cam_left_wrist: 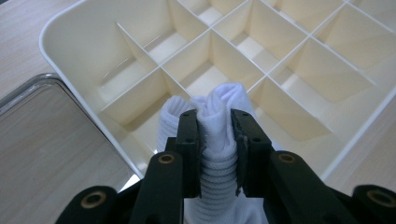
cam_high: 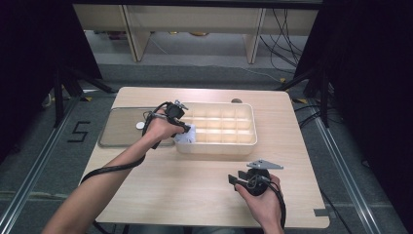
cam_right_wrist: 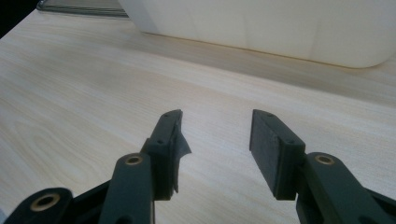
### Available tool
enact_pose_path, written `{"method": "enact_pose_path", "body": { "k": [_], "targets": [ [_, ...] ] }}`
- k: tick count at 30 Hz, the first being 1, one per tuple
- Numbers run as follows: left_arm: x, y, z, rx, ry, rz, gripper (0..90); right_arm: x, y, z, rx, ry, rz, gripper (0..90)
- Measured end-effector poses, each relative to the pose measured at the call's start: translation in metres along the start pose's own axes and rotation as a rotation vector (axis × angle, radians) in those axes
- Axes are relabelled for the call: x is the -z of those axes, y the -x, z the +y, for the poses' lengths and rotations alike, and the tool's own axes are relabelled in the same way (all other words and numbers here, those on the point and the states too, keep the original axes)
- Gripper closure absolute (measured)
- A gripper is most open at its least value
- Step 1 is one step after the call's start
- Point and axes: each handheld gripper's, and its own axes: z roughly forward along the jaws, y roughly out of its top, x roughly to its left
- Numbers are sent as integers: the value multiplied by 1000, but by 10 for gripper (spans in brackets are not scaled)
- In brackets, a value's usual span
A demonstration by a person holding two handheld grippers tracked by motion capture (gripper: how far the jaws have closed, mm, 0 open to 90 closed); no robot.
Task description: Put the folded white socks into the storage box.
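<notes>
Left tool (cam_left_wrist: pixel 215 135): jaws clamped on rolled white socks (cam_left_wrist: pixel 217 116), over near-left corner cell of cream divided box (cam_high: pixel 246 141), 11 o'clock of desk (cam_high: pixel 195 185) centre | Right tool (cam_right_wrist: pixel 215 140): jaws apart, nothing between, low above bare desk at 5 o'clock | Clear tray (cam_high: pixel 117 126): touching box at 9 o'clock.

One legible mark is present: the numeral "5" (cam_high: pixel 78 131), laid out in black strips on the grey floor (cam_high: pixel 29 161) to the left of the counter (cam_high: pixel 195 180). No other text, label or brand can be read on the items in the three views.
</notes>
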Motion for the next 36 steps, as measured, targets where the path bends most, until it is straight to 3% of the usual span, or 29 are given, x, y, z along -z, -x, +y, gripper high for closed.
{"method": "enact_pose_path", "body": {
  "k": [5, 8, 9, 13, 15, 16, 17, 18, 19, 20, 22, 25, 36],
  "targets": [
    [1, 2, -1, -23, -23, -3, 741, 0, 0, 0, 1, -2, 11, 545],
    [2, 4, -2, -45, -23, 3, 741, -1, 0, 0, 0, 13, 14, 545],
    [1, 4, -3, -48, -13, 8, 741, -1, 4, 1, 32, 12, 6, 546],
    [2, 4, -4, -69, -19, -5, 740, 0, 1, 1, 7, 4, 7, 547],
    [2, 5, -6, -80, -3, 2, 741, -1, 2, 2, 32, 12, 13, 557],
    [2, 5, -6, -79, -4, -1, 740, 0, 2, 2, 40, 16, 4, 575],
    [2, 5, -7, -85, -7, -2, 741, 0, -1, 3, 12, 14, 15, 606],
    [2, 5, -7, -86, -2, 0, 741, 0, 0, 4, 43, 25, 14, 646],
    [2, 5, -7, -85, -2, -1, 741, -1, 0, 6, 43, 28, 33, 682],
    [2, 5, -7, -86, -2, 0, 741, 0, -4, 7, 18, 10, 24, 714],
    [2, 5, -7, -90, -7, -4, 741, -1, -3, 10, 59, 9, 21, 777],
    [2, 5, -8, -93, -1, -4, 741, -2, -4, 8, 60, -11, 25, 836],
    [2, 5, -7, -127, -8, -4, 742, -3, -6, 5, 40, -33, 19, 879]
  ]
}}
